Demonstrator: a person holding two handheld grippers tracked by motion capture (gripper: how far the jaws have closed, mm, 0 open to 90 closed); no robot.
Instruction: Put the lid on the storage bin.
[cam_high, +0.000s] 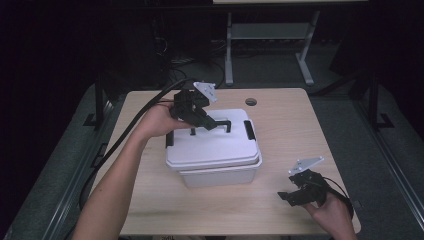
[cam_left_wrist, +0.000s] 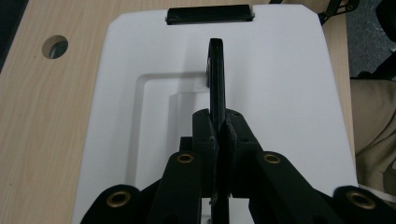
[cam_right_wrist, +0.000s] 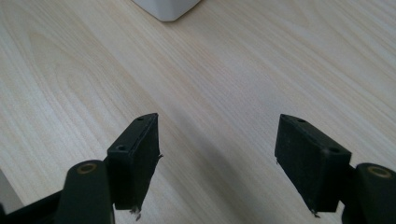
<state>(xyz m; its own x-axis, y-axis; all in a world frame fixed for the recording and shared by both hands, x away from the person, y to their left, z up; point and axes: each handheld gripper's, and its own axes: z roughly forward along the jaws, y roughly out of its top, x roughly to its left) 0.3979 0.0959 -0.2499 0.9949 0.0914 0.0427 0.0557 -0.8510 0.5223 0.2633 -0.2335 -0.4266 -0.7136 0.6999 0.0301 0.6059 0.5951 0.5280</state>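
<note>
A white plastic box (cam_high: 220, 176) stands in the middle of the wooden table (cam_high: 280, 135), with a white lid (cam_high: 210, 147) over it. A black handle (cam_high: 226, 125) stands upright on the lid. My left gripper (cam_high: 214, 124) reaches over the lid from the far left and is shut on that handle; in the left gripper view the pads (cam_left_wrist: 209, 133) pinch the handle (cam_left_wrist: 216, 70) edge-on. My right gripper (cam_high: 286, 190) hovers low over bare table near the front right, open, with nothing between its jaws (cam_right_wrist: 217, 140).
Black latches sit at the lid's ends (cam_high: 249, 130) (cam_left_wrist: 209, 14). A round cable hole (cam_high: 251, 101) is in the table's far side. A corner of the box (cam_right_wrist: 168, 8) lies beyond the right gripper. A desk frame (cam_high: 270, 45) stands behind the table.
</note>
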